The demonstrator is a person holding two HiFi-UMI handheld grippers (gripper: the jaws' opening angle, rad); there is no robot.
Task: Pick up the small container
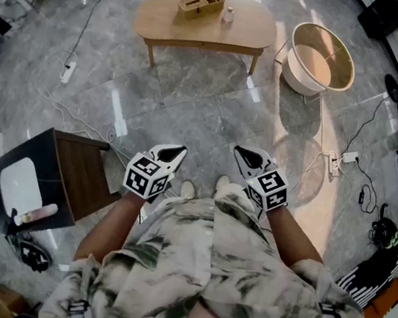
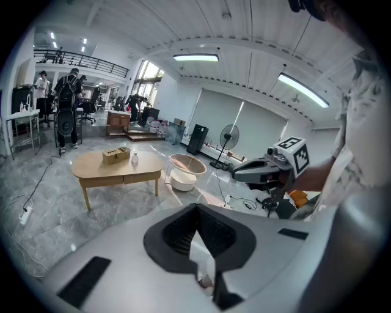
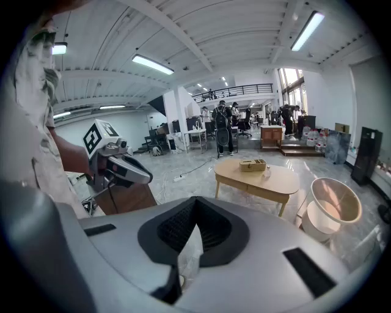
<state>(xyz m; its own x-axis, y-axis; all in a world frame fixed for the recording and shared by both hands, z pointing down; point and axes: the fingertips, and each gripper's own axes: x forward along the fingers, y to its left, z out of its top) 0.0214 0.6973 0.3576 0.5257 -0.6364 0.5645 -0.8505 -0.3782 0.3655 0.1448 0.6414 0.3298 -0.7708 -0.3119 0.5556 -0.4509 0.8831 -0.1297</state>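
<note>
Marble floor, far table with small container; left tool, right tool closed, empty.

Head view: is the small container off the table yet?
No, the small container stands on the wooden table by the wooden box, far from the left gripper and right gripper.

Low wooden table on marble floor, bearing wooden box, small container
</note>
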